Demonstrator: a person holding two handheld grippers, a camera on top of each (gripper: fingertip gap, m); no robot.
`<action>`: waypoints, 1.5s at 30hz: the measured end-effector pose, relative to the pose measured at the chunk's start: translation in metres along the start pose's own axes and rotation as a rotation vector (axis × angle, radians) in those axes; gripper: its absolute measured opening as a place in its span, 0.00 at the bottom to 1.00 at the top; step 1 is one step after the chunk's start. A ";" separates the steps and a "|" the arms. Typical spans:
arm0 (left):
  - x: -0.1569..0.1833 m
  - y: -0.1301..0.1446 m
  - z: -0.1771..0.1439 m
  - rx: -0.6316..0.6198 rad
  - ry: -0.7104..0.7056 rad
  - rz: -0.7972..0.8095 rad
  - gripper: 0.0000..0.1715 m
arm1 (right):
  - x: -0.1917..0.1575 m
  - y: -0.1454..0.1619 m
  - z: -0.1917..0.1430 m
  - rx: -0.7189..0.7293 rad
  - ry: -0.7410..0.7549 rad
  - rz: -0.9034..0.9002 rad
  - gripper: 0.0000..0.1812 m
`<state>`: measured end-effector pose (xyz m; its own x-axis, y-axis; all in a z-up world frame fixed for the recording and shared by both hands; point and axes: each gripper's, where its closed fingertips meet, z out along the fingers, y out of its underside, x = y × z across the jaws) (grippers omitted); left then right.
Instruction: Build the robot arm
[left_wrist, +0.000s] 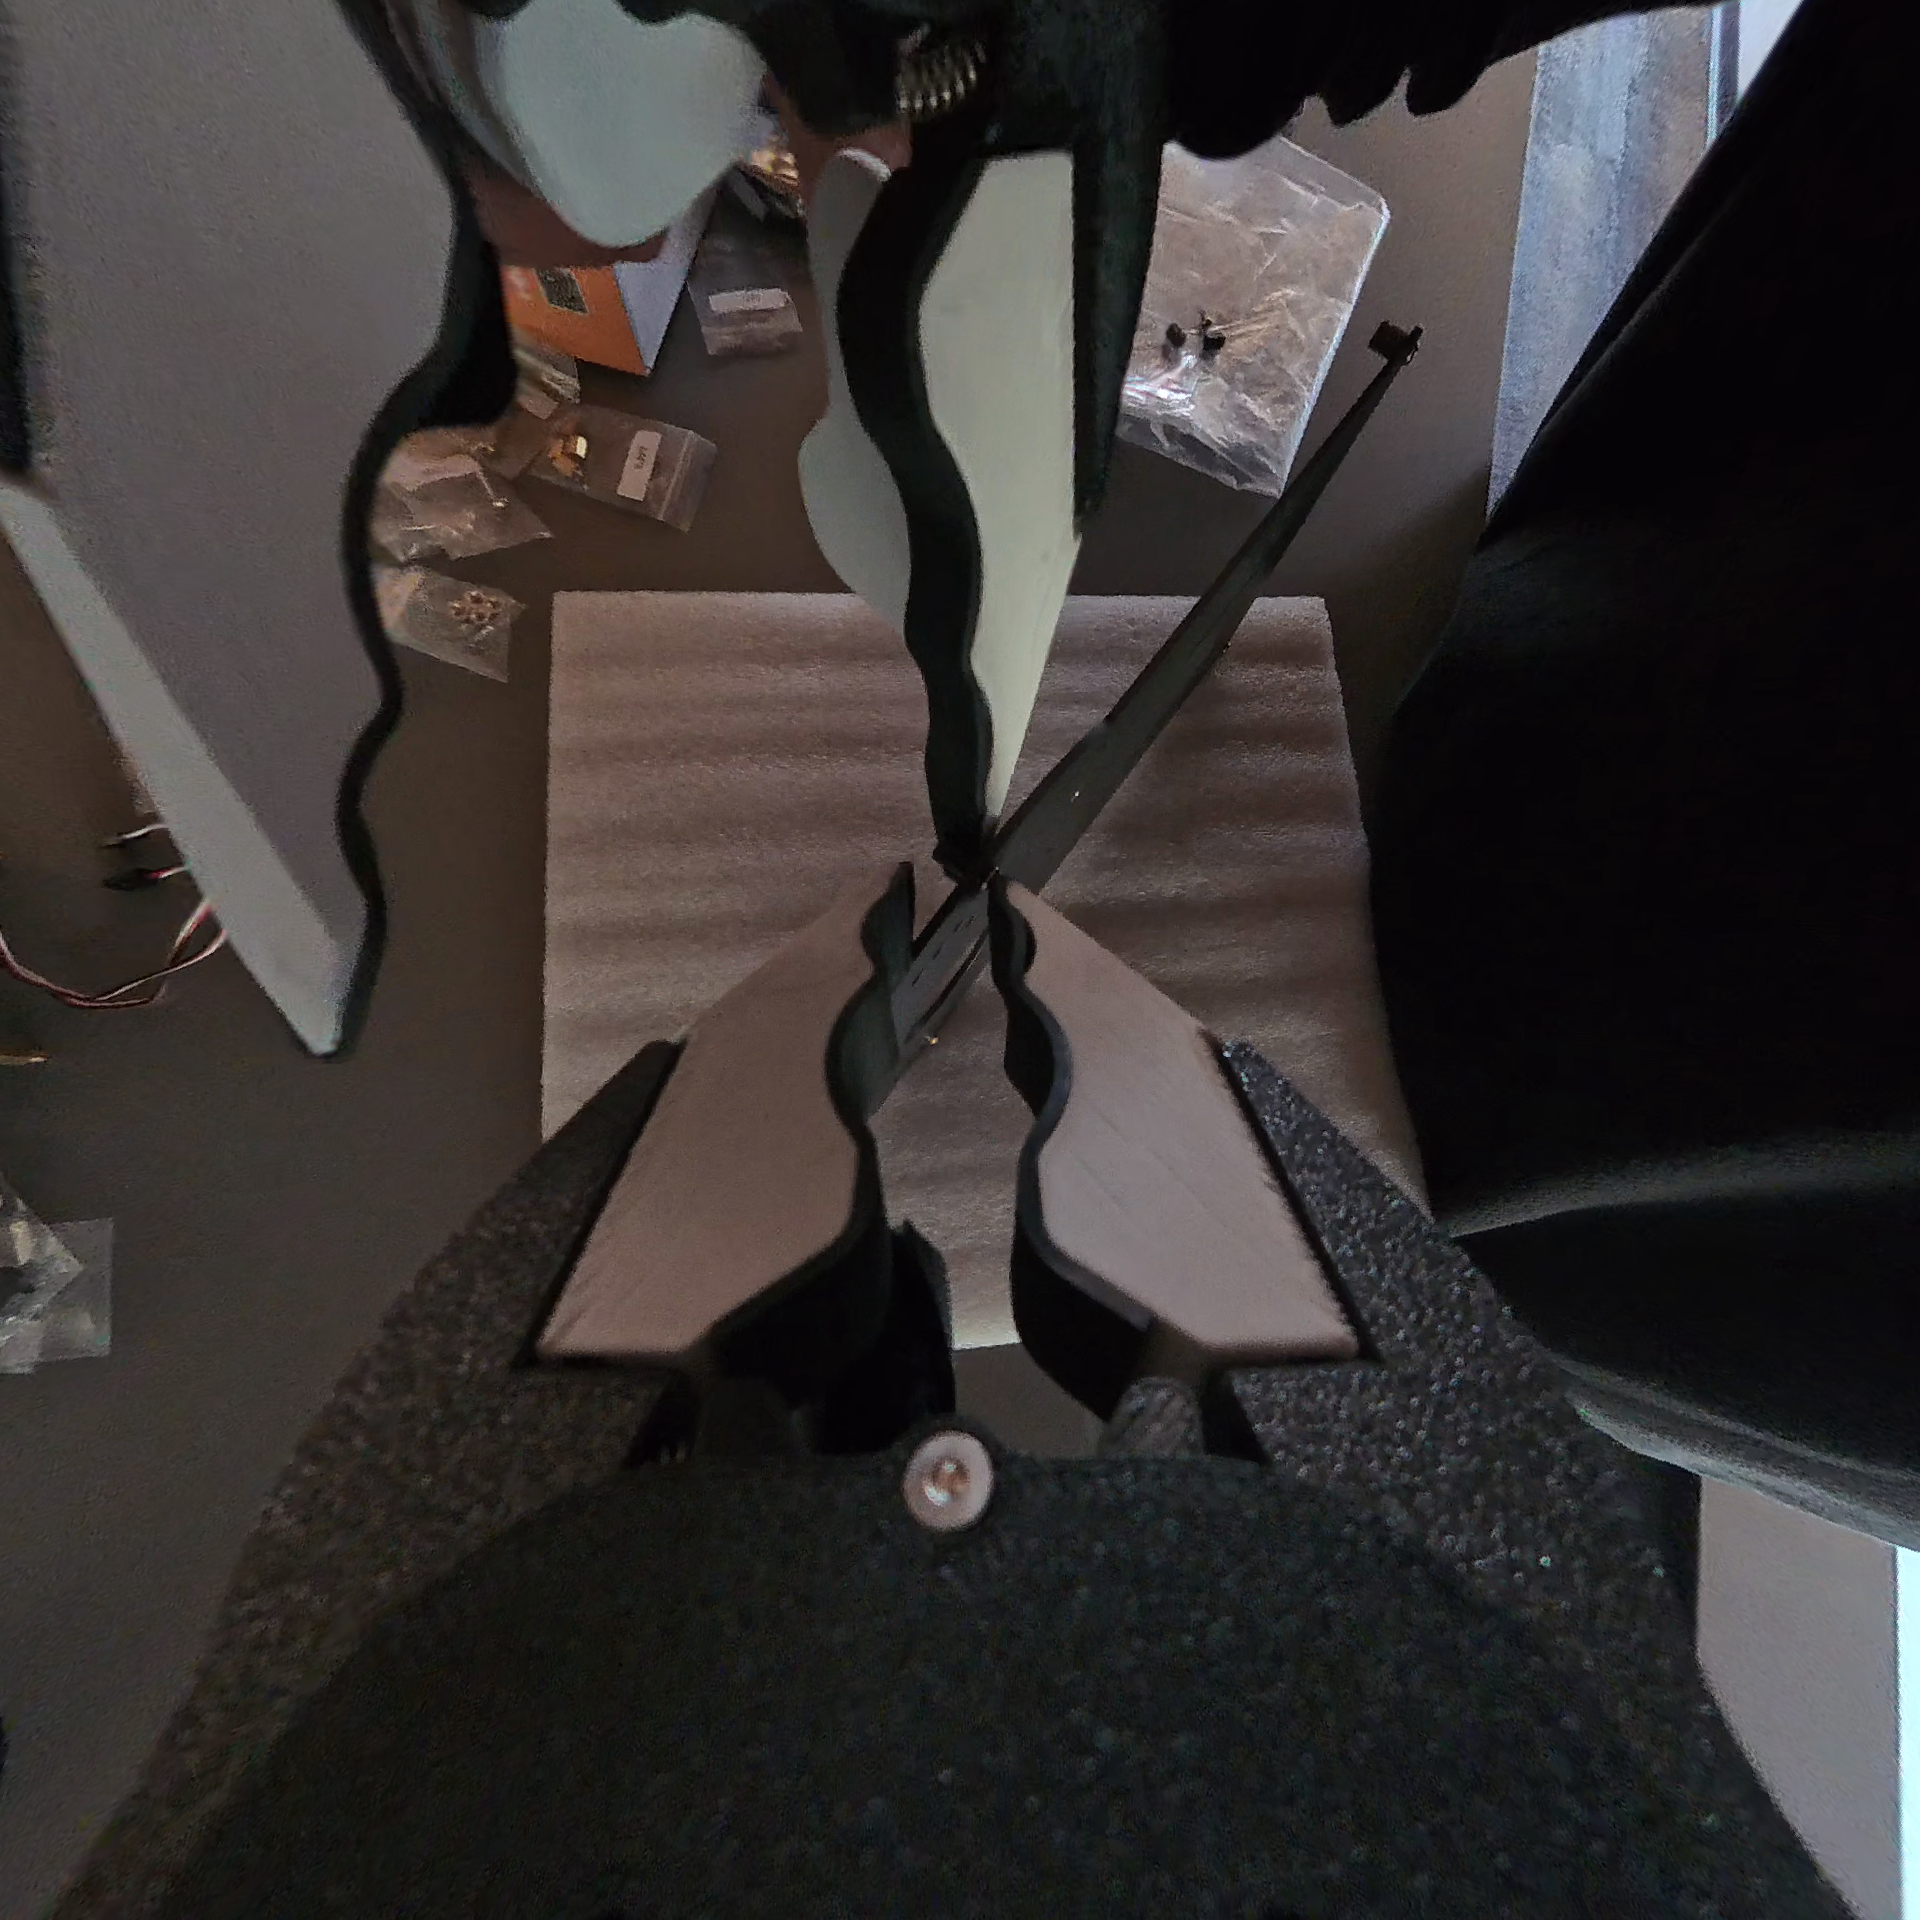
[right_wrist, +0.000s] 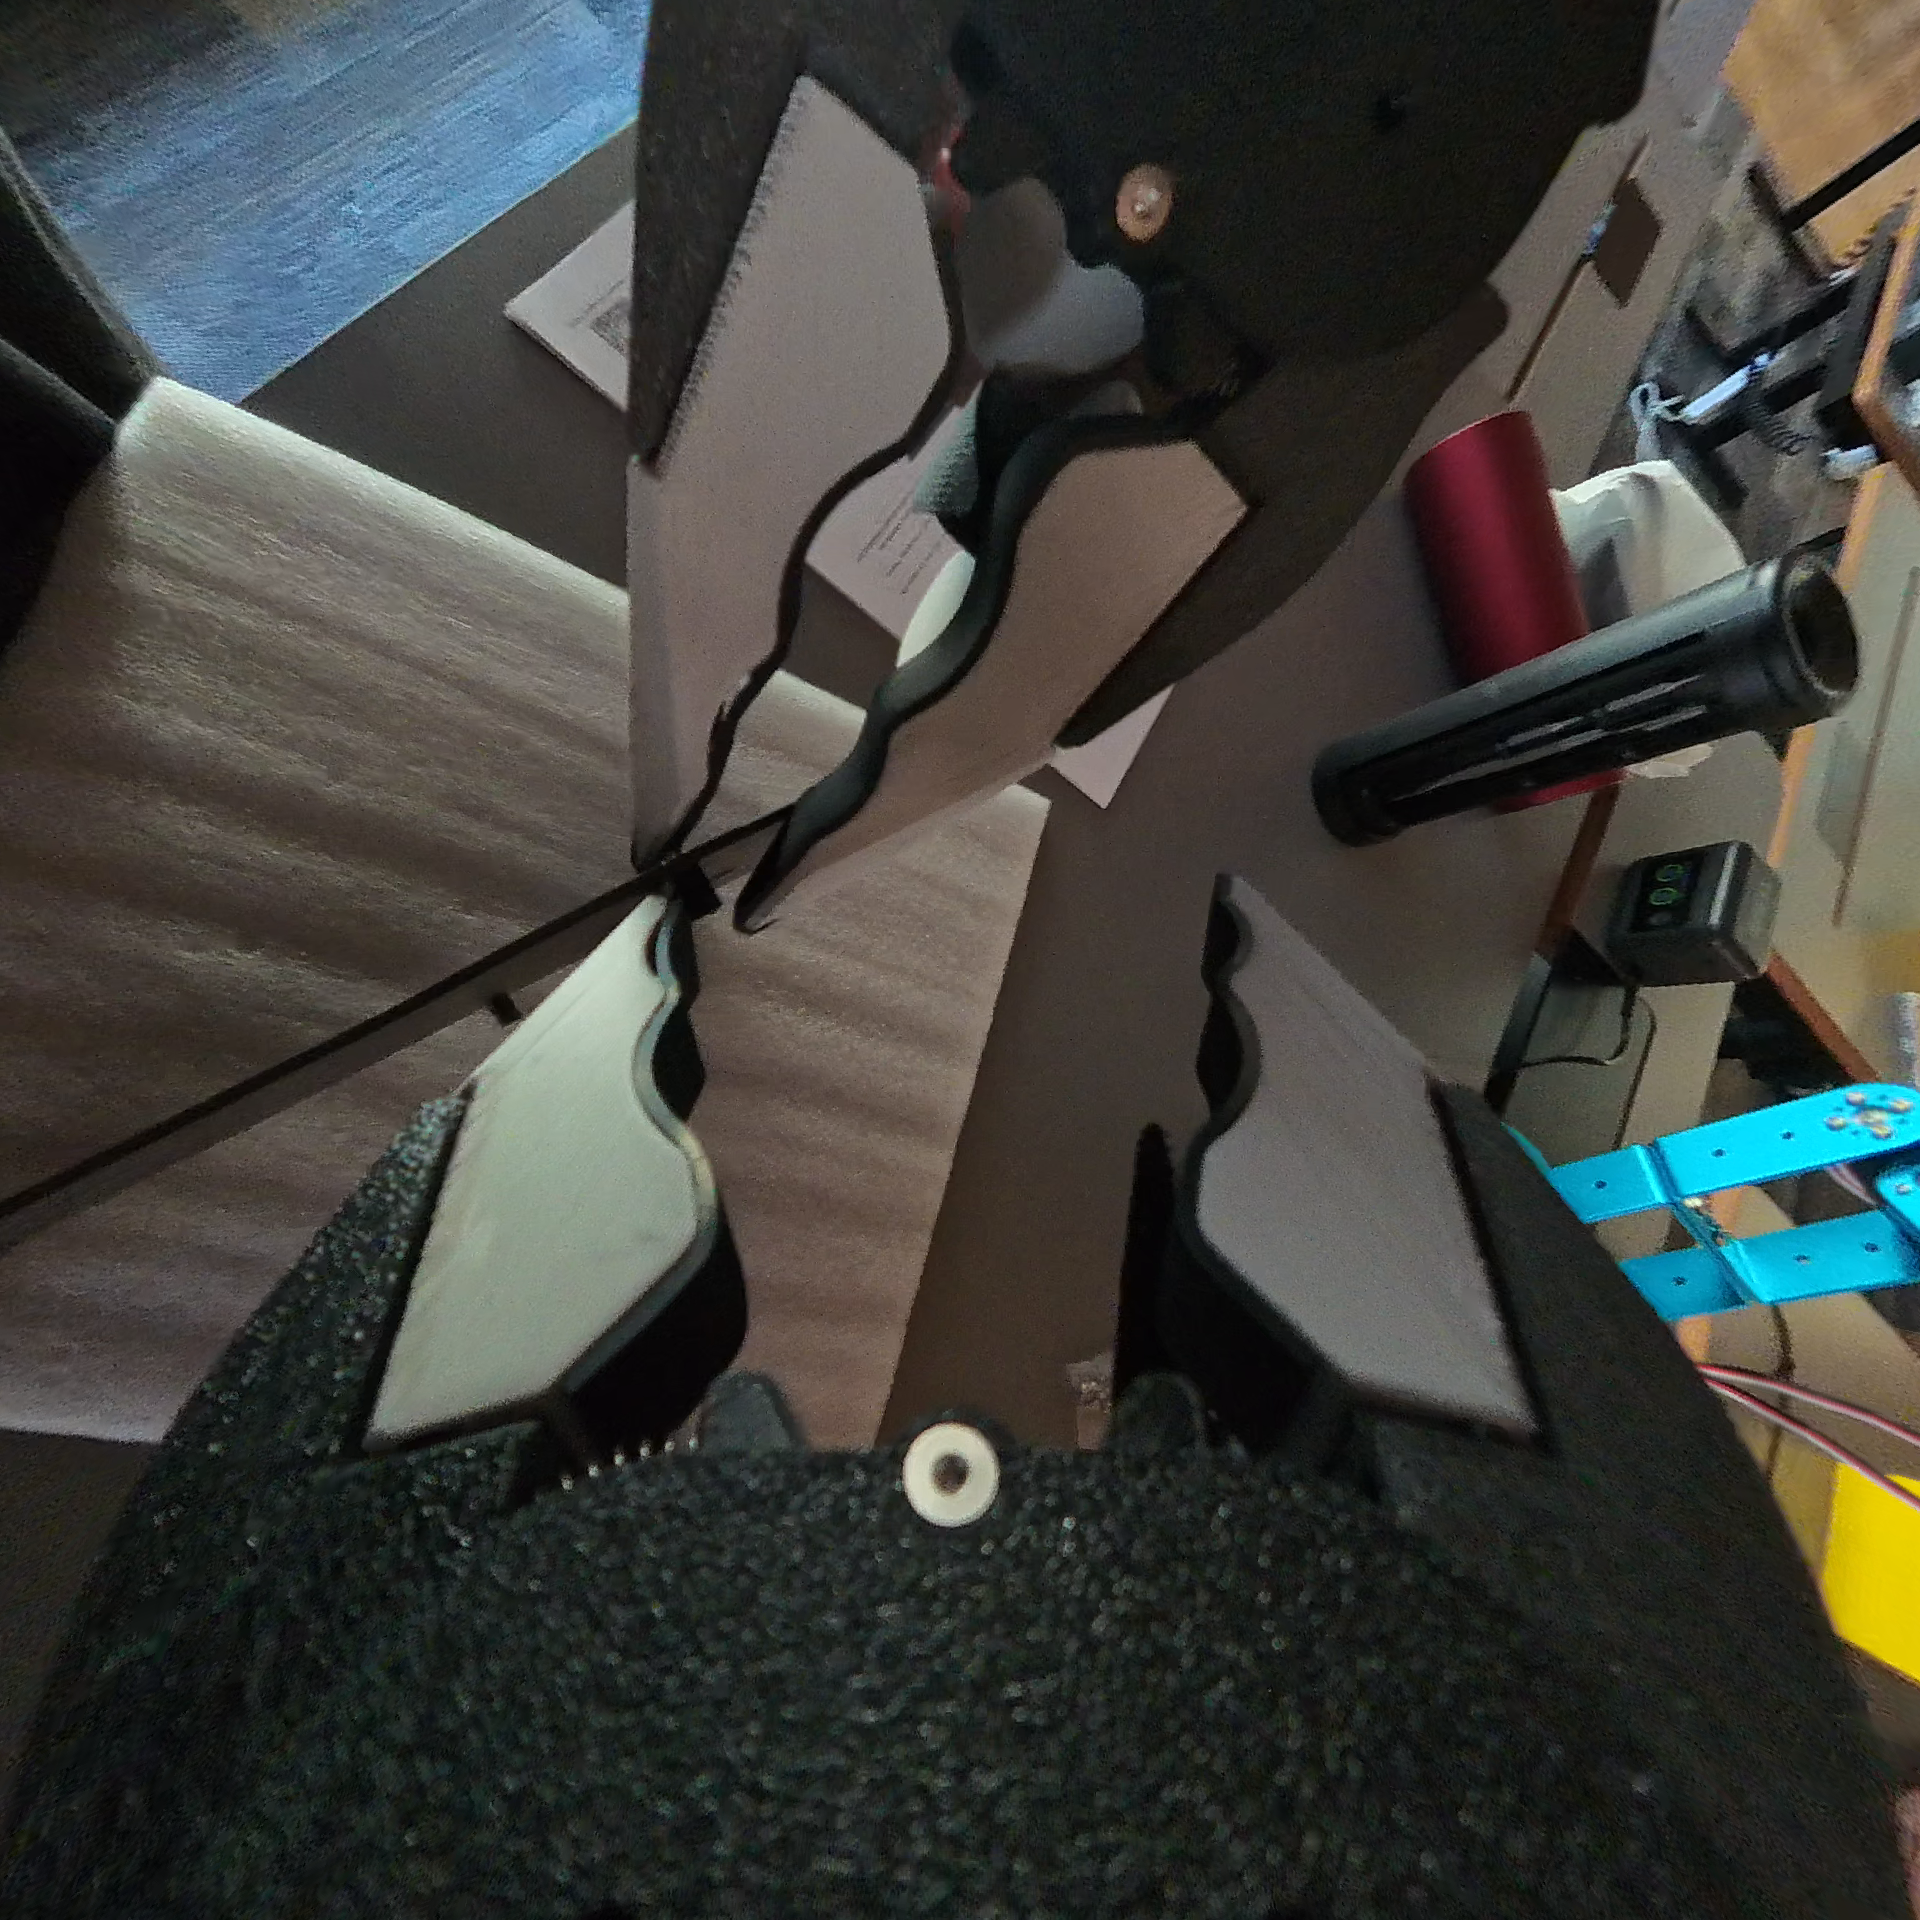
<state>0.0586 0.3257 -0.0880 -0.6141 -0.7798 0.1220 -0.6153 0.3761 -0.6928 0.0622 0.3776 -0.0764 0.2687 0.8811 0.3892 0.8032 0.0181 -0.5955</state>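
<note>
A long thin black strip (left_wrist: 1195, 665) with a small square head at its far end hangs over a white foam sheet (left_wrist: 727, 779) on a dark table. My left gripper (left_wrist: 951, 881) is shut on the strip near its lower end. My right gripper (right_wrist: 945, 904) is wide open. Its left fingertip (right_wrist: 665, 925) touches the strip (right_wrist: 312, 1049) right where the left gripper (right_wrist: 696, 883) pinches it. Its other finger (right_wrist: 1299, 1091) stands well apart over the table. In the left wrist view the right gripper (left_wrist: 644, 945) comes down from above, its fingers spread.
Small clear bags of hardware (left_wrist: 582, 468), a larger plastic bag (left_wrist: 1247, 312) and an orange box (left_wrist: 582, 312) lie beyond the foam. A person's dark sleeve (left_wrist: 1662, 831) is to the right. A red cylinder (right_wrist: 1486, 561), a black tubular grip (right_wrist: 1579, 707), a blue metal bracket (right_wrist: 1714, 1195) and papers (right_wrist: 582, 301) are nearby.
</note>
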 end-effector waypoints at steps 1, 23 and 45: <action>0.000 0.000 0.000 0.003 0.000 0.004 0.08 | 0.000 0.000 0.001 -0.005 -0.017 0.005 0.54; 0.006 0.003 -0.003 0.039 -0.013 0.059 0.07 | 0.017 -0.012 -0.045 0.184 -0.103 0.265 0.36; -0.002 -0.001 0.000 0.061 -0.080 0.128 0.09 | -0.265 0.104 -0.178 -0.173 0.663 1.431 0.16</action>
<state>0.0605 0.3264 -0.0877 -0.6431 -0.7653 -0.0252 -0.5019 0.4461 -0.7410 0.1692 0.0622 -0.1167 0.9614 -0.2326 -0.1472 -0.2708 -0.7031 -0.6576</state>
